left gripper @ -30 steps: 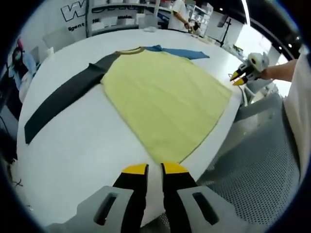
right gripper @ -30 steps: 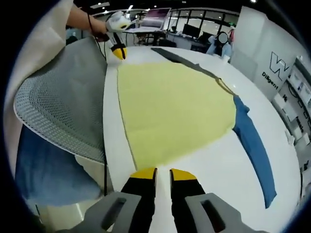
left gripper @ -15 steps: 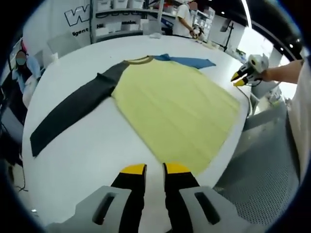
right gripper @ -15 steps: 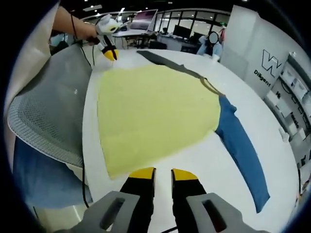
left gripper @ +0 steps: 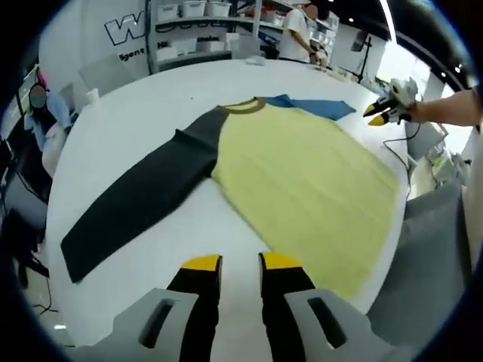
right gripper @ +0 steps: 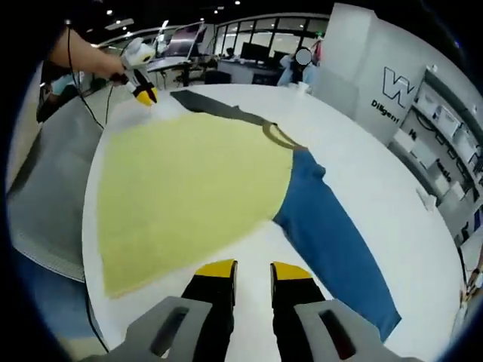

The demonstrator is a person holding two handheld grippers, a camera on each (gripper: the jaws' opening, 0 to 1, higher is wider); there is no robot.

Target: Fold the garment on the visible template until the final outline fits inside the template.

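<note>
Left gripper: yellow-tipped jaws stand a small gap apart with nothing between them; held above the white table, near the garment's hem edge. It also shows far off in the right gripper view, held in a hand; whether open or closed cannot be told there.
Right gripper: jaws parted by a small gap, nothing held; poised over bare table just short of the blue sleeve. In the left gripper view it appears at far right, in a hand, beyond the garment's far edge; jaw state not readable there.
Garment: long-sleeved shirt, spread flat and unfolded on the table. Yellow body, dark collar band.
Dark sleeve: stretched straight out toward the near left in the left gripper view.
Blue sleeve: lies extended to the right of the yellow body in the right gripper view.
Grey mesh chair: beside the table edge, next to the hem.
Background: shelving and a standing person beyond the table.
</note>
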